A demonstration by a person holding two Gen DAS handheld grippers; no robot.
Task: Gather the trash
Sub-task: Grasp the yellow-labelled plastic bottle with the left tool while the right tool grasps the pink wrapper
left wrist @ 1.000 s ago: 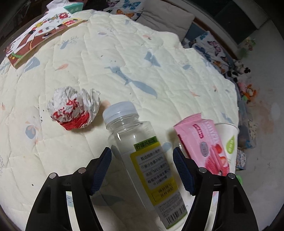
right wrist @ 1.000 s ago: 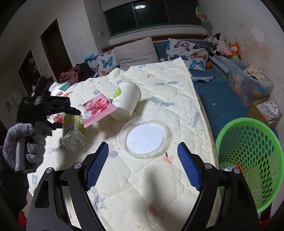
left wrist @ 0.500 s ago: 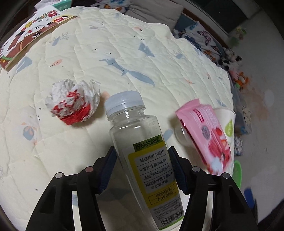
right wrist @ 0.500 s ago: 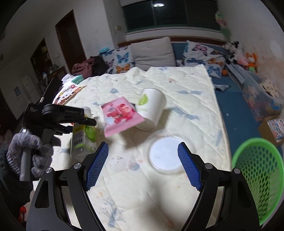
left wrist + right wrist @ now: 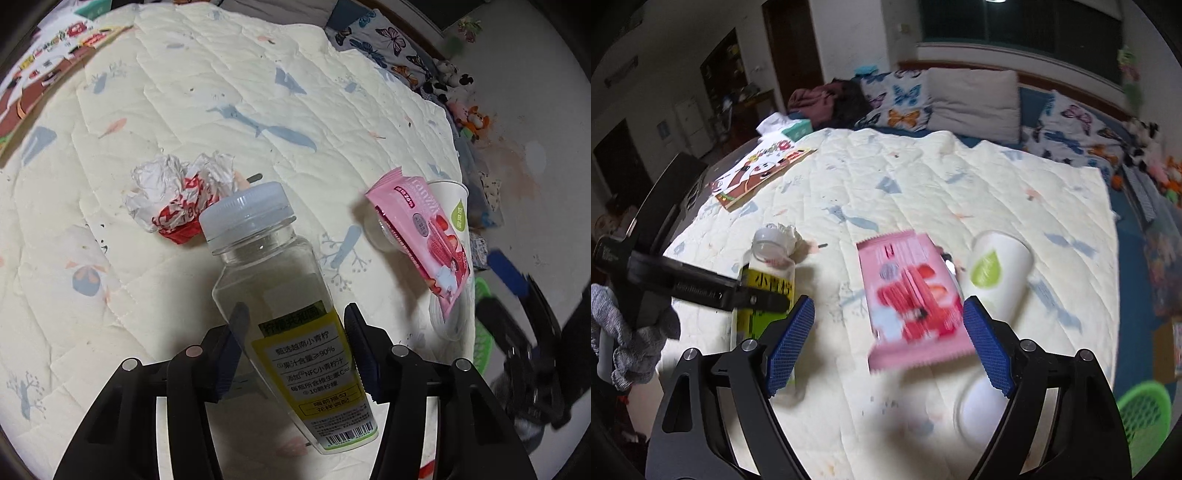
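My left gripper (image 5: pixel 295 347) is shut on a clear plastic bottle (image 5: pixel 280 295) with a white cap and a yellow-green label, tilted above the quilt. The bottle also shows in the right wrist view (image 5: pixel 768 280), held by the left gripper (image 5: pixel 753 295). A crumpled red and white wrapper (image 5: pixel 177 199) lies just behind the bottle. A pink snack packet (image 5: pixel 908 295) leans against a white paper cup (image 5: pixel 997 273) lying on its side. My right gripper (image 5: pixel 886 339) is open and empty, just in front of the pink packet.
A clear round plastic lid (image 5: pixel 979 410) lies on the quilt (image 5: pixel 960 192) near the right fingers. A green mesh basket (image 5: pixel 1145 417) stands on the floor at the lower right. A picture book (image 5: pixel 761 166) lies at the far left; pillows (image 5: pixel 971 103) are behind.
My left gripper closed on the bottle and lifted it, tilted. My right gripper swung left and forward, from over the clear lid towards the pink packet.
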